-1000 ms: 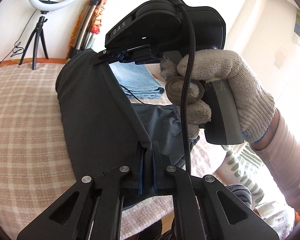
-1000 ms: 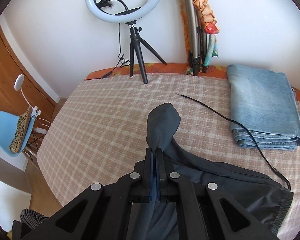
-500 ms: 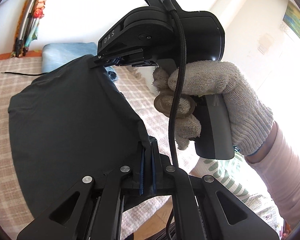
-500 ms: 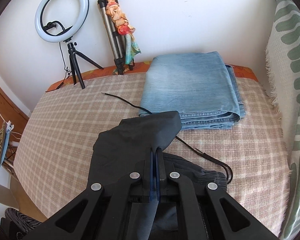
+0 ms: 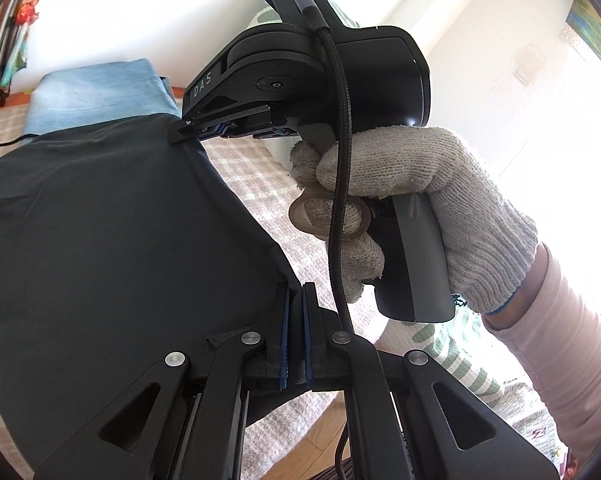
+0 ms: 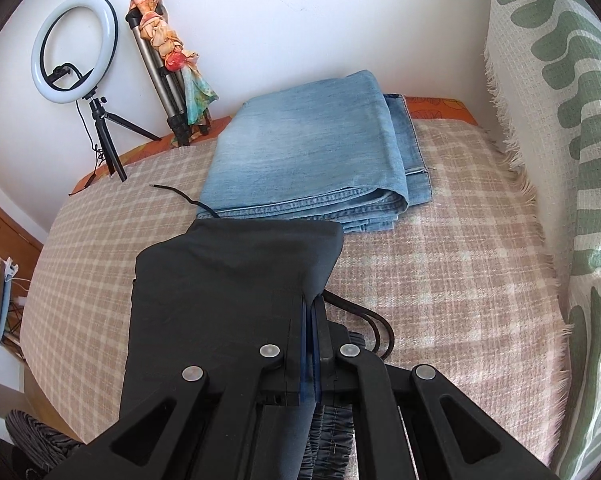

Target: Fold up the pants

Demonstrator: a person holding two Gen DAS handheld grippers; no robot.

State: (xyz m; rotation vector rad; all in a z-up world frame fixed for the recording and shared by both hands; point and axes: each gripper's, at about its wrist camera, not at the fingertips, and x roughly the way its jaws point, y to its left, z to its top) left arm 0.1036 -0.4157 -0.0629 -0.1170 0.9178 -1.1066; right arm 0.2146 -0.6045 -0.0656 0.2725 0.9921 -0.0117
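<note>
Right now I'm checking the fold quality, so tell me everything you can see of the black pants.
The black pants are thin, matte, smooth woven-looking fabric, doubled over on the checked bedspread. A gathered elastic waistband shows beneath the right gripper. Both grippers are shut on the cloth: the right pinches one corner of the upper layer, the left gripper another, and the fabric stretches between them. The far edge nearly reaches the folded blue jeans. A black cord pokes out at the side.

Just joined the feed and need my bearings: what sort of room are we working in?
Probably a bedroom at home, used for filming. The black pants lie on a checked bedspread beside folded jeans, with a ring light on a tripod by the wall.
</note>
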